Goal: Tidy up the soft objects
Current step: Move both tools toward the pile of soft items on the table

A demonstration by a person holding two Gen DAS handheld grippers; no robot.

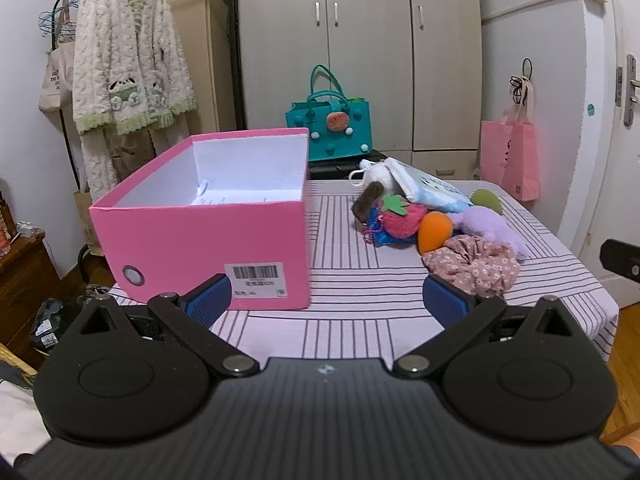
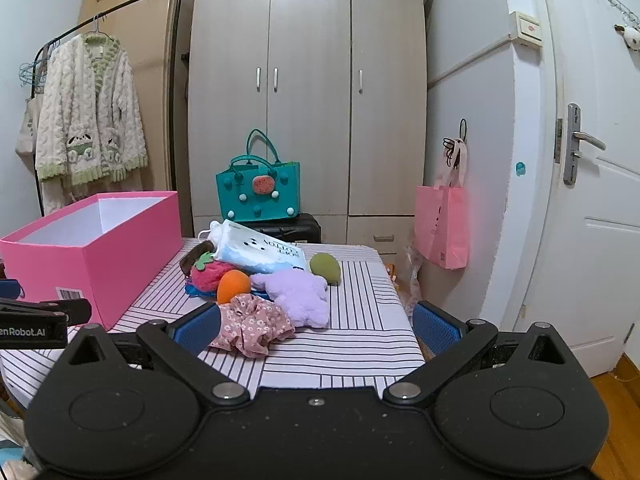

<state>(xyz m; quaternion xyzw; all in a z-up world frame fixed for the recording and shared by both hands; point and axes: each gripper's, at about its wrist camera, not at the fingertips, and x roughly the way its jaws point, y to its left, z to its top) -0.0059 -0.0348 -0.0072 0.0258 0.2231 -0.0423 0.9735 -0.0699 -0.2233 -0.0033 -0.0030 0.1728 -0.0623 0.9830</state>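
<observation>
Left gripper (image 1: 326,294) jaws apart, empty, facing pink box (image 1: 208,236) with soft pile beside it; right wrist view: right gripper (image 2: 316,326) likewise spread, nearest floral scrunchie (image 2: 252,326) on table — first pick apparently pending, needs closing in.

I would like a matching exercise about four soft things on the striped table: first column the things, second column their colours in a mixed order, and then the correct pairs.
Things:
1. strawberry plush
2. egg-shaped sponge beside the strawberry
3. plush toy behind the floral scrunchie
4. egg-shaped sponge farthest from the pink box

Colours:
A. lilac
B. olive green
C. deep pink with a green leaf
D. orange

Pairs: 1-C, 2-D, 3-A, 4-B
</observation>
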